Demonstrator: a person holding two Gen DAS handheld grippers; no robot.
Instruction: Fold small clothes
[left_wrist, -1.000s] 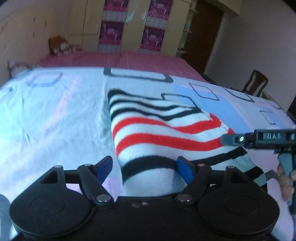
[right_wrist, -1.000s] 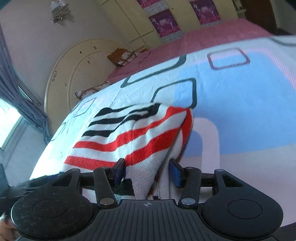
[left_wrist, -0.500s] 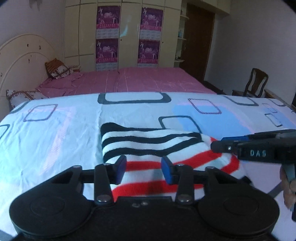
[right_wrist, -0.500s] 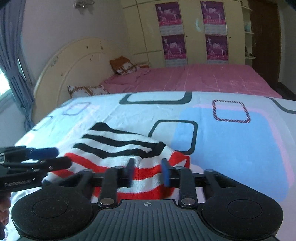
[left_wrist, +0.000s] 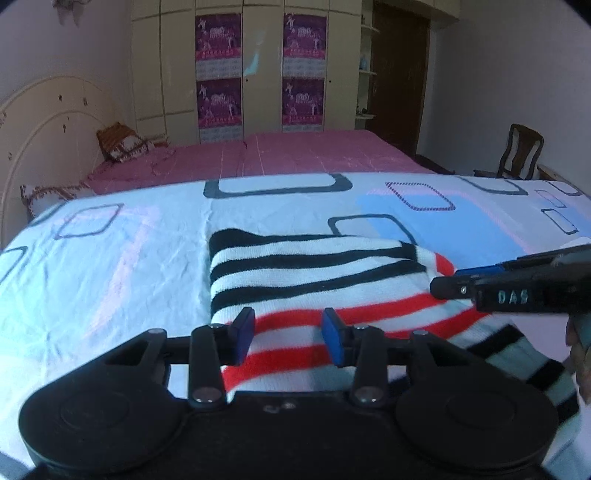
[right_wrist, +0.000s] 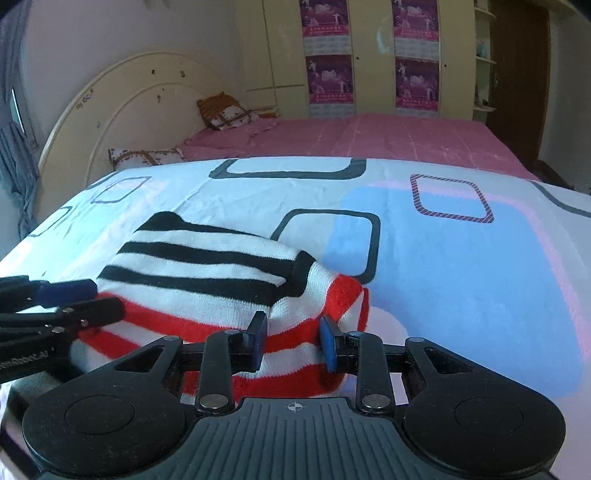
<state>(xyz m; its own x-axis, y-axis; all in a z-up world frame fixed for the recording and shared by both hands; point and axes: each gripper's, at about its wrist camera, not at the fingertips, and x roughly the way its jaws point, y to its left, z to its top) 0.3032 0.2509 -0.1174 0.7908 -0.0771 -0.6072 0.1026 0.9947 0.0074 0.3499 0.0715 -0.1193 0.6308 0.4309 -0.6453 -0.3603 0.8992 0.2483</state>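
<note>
The bed is soft and its sheet is creased. If the fold is pressed or dragged across it, the sheet may ruck up with the cloth and skew the edges.

The sweater lies in the middle of the sheet, its black-striped part doubled over the red-striped part. The top layer sits slightly askew and the right corner bulges. A thick knit like this tends to spring open, so one uneven pull could slide the upper layer off the lower.

The left claw and right claw have both just been closing, with the near edge of the sweater between the jaws. Each looks clenched on that edge, though the stripes run through barely bunched, so the hold may be shallow and could slip out. The claws are close together, so they could knock into each other.

Beyond the bed are a wardrobe, a headboard, a chair and a pillow, all well apart from the work. Nothing on the sheet blocks the fold.
</note>
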